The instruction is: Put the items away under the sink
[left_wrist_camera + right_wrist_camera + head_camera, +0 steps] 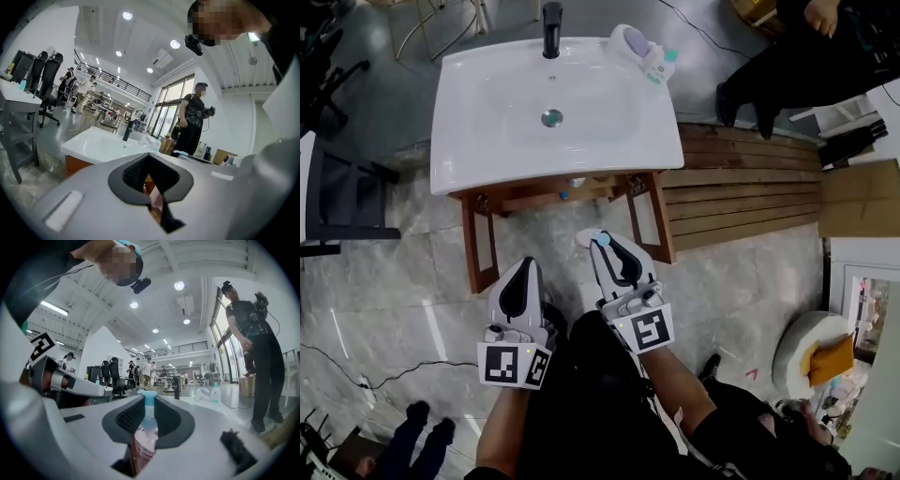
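My right gripper (605, 248) is shut on a small bottle (592, 236) with a light blue cap and a clear pinkish body (142, 446), which stands upright between the pads. It hovers in front of the wooden stand's right leg (661, 220), below the white sink (478, 141). My left gripper (528, 266) hangs beside it to the left, jaws together with nothing held; wood shows through the gap in the left gripper view (150, 164). On the sink's back right corner sit a white and purple dispenser (630, 42) and a small teal-capped bottle (661, 64).
A black faucet (551, 28) stands at the sink's back. A shelf (572, 192) runs under the basin between the stand's legs. Wooden planks (750, 187) lie on the floor to the right. A person (806, 47) stands beyond them. A dark chair (337, 206) is at the left.
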A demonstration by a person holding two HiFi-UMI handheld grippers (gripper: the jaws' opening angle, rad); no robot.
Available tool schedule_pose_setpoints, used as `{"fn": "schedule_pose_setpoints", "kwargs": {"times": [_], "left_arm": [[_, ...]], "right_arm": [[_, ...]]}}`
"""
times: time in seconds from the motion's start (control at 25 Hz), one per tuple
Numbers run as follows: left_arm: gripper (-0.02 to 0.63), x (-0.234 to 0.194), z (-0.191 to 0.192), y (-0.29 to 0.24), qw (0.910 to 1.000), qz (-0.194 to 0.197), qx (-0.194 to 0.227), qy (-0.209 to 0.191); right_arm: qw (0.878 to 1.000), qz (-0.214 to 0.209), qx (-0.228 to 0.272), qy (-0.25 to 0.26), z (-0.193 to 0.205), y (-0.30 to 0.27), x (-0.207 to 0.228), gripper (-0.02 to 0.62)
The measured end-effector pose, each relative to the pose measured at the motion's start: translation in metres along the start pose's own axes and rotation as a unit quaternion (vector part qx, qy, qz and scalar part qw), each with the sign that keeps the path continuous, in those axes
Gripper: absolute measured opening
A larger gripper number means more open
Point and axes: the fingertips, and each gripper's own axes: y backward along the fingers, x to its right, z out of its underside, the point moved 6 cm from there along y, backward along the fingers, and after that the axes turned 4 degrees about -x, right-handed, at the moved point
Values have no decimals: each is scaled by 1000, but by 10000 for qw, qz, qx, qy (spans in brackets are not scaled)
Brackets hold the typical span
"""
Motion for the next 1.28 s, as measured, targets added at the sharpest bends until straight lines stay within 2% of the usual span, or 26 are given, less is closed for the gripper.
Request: {"fn": "schedule_pose_setpoints", "kwargs": {"times": [0.4,0.72,1.28], "left_arm": [[6,-40,71,-27,9998,-155,113,27],[6,-69,136,-56,9999,-86,-90,65],[6,-115,225,-85,9987,127,439,-240]], "right_arm": [[9997,-81,-227,9,92,-10,4,71],[9995,-165,-272,2,160,-22,9,71],[9998,-49,3,169,278,-35,20,71]]}}
